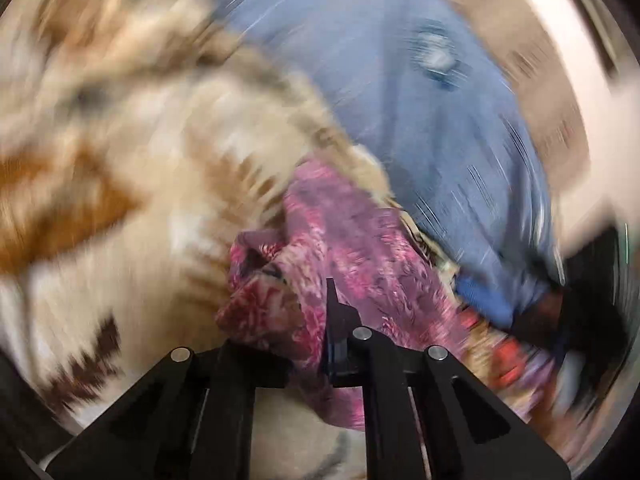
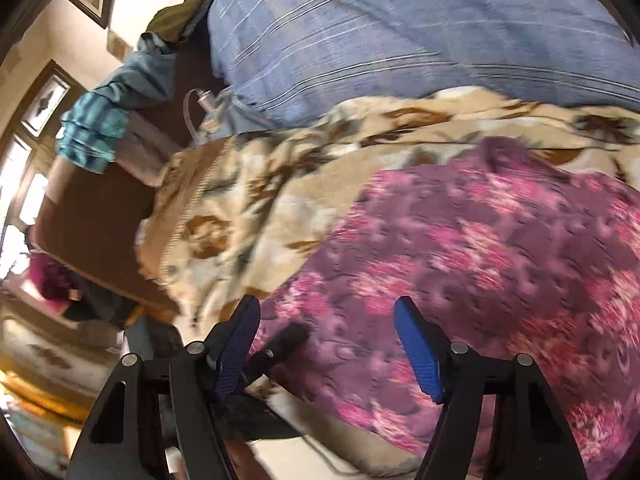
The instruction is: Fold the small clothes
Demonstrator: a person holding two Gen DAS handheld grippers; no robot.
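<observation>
A purple garment with pink flowers lies spread on a cream blanket with brown leaves. My right gripper is open just above the garment's near edge, its blue pads apart with nothing between them. In the blurred left wrist view, my left gripper is shut on a bunched corner of the same garment and holds it lifted over the blanket.
A blue striped pillow lies beyond the blanket and also shows in the left wrist view. Teal and blue clothes hang over a brown headboard. Windows and a framed picture are at the far left.
</observation>
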